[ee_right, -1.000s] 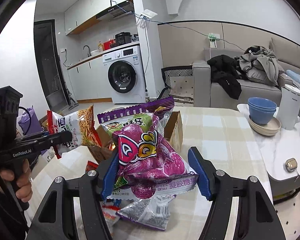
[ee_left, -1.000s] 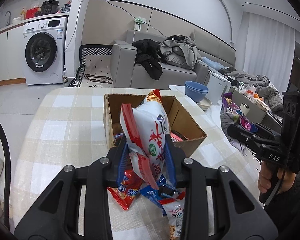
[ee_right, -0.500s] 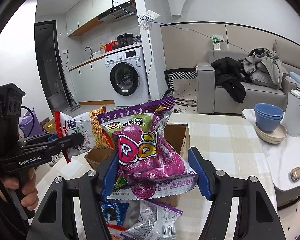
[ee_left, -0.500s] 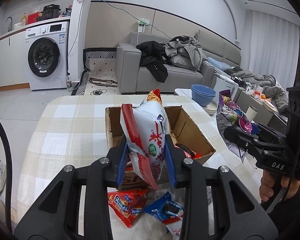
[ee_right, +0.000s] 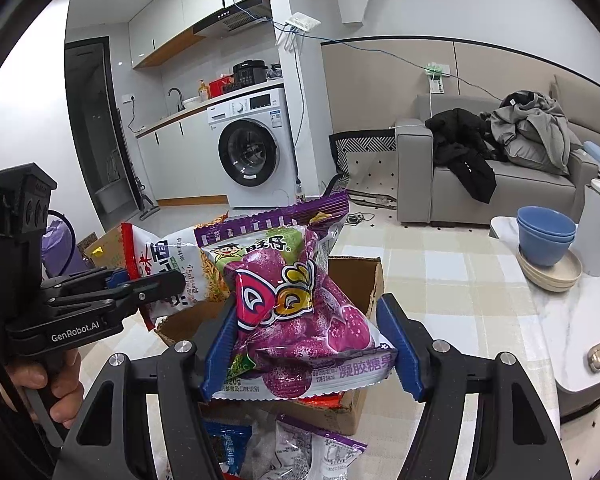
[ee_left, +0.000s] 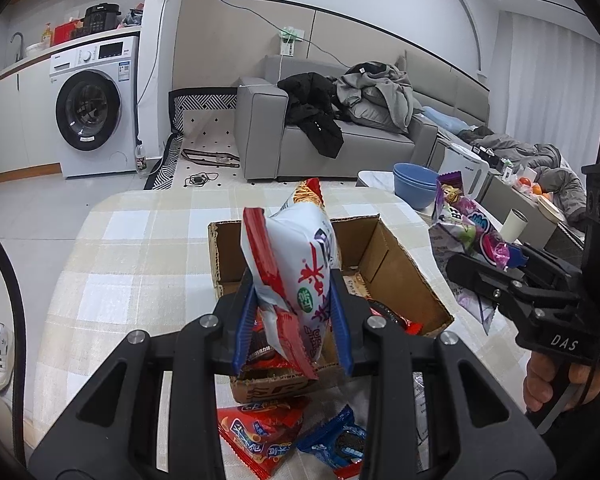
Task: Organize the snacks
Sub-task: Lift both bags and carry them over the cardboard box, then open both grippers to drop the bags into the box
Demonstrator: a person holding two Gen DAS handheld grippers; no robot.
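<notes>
Above the cardboard box (ee_left: 384, 256), left gripper (ee_left: 292, 320) clamps a white bag (ee_left: 296, 264), right gripper (ee_right: 310, 344) a purple bag (ee_right: 300, 304); lower each inside before releasing

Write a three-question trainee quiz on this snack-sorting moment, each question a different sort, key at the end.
1. True or false: the left tool is shut on a white and red snack bag.
2. What colour is the candy bag in the right tool? A) purple B) yellow C) black
3. Fill in: both bags hang above an open cardboard ____.

Key: 1 true; 2 A; 3 box.
</notes>
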